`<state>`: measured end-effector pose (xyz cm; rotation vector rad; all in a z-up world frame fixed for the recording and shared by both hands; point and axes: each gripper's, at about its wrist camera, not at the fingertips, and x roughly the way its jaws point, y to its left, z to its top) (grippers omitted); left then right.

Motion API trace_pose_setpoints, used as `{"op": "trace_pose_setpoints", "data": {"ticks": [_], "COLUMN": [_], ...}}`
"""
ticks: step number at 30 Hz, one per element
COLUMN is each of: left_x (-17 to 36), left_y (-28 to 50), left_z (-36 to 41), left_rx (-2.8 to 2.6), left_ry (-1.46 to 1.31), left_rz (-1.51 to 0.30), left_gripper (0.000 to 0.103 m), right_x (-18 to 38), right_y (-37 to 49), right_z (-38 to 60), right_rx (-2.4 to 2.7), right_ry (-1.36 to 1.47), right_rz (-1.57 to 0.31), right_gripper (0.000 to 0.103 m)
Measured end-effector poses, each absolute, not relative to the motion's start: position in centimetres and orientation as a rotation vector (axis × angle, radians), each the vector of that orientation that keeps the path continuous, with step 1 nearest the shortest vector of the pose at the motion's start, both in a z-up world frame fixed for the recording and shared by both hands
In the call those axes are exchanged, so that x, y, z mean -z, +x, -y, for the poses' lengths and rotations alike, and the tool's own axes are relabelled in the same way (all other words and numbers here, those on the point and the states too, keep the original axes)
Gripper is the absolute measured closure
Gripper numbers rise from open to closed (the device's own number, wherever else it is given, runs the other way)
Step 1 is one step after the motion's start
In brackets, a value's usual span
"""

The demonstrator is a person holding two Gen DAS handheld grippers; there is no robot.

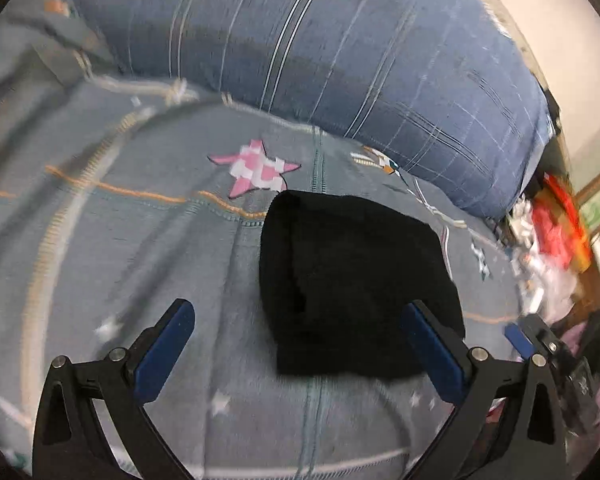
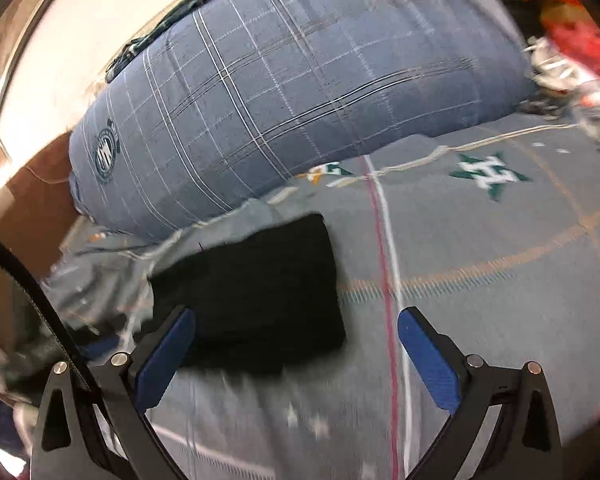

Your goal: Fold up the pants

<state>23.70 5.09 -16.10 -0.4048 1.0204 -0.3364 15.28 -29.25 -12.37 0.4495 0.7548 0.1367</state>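
The black pants (image 1: pixel 352 284) lie folded into a compact bundle on the grey-blue bedsheet (image 1: pixel 148 240). My left gripper (image 1: pixel 300 332) is open and empty just above and in front of the bundle; its right finger overlaps the bundle's near right corner. In the right wrist view the same bundle (image 2: pixel 256 296) lies ahead and to the left. My right gripper (image 2: pixel 296 336) is open and empty, its left finger over the bundle's near edge. The right gripper's blue pad (image 1: pixel 518 338) shows at the left view's right edge.
A large blue checked pillow (image 1: pixel 320 48) lies across the far side of the bed, also in the right wrist view (image 2: pixel 284 92). Red and white clutter (image 1: pixel 556 232) sits off the bed's right side. A pink star patch (image 1: pixel 256 170) marks the sheet.
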Motion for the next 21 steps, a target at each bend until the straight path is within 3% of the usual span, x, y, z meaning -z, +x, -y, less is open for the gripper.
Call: {"op": "trace_pose_setpoints", "data": {"ticks": [4, 8, 9, 10, 12, 13, 14, 15, 21], "left_x": [19.0, 19.3, 19.1, 19.0, 18.5, 18.1, 17.8, 17.4, 14.1], "left_y": [26.5, 26.6, 26.3, 25.9, 25.3, 25.0, 24.9, 24.8, 25.4], "left_z": [-3.2, 0.6, 1.5, 2.5, 3.2, 3.0, 2.7, 2.2, 0.0], "left_rx": [0.438, 0.517, 0.5, 0.481, 0.481, 0.485, 0.494, 0.501, 0.526], "left_ry": [-0.479, -0.382, -0.332, -0.271, -0.227, -0.234, -0.255, -0.283, -0.412], "left_rz": [-1.124, -1.141, -1.139, -1.131, -1.116, -1.113, -1.114, -1.114, -1.061], "left_gripper": [0.0, 0.001, 0.003, 0.013, 0.025, 0.034, 0.04, 0.043, 0.045], "right_x": [14.4, 17.9, 18.9, 19.4, 19.0, 18.6, 17.9, 17.2, 12.3], "right_y": [21.4, 26.0, 26.8, 27.0, 27.1, 26.9, 26.4, 26.0, 25.0], "right_z": [29.9, 30.0, 29.7, 29.4, 28.6, 28.3, 28.3, 28.2, 27.3], "right_rx": [-0.175, -0.24, -0.252, -0.253, -0.283, -0.277, -0.289, -0.313, -0.393], "right_ry": [0.451, 0.552, 0.564, 0.558, 0.52, 0.518, 0.52, 0.526, 0.543], "right_rz": [-0.83, -0.945, -0.975, -0.979, -0.966, -0.972, -0.962, -0.956, -0.879], "right_gripper": [0.001, 0.004, 0.005, 0.006, 0.035, 0.043, 0.062, 0.068, 0.072]}}
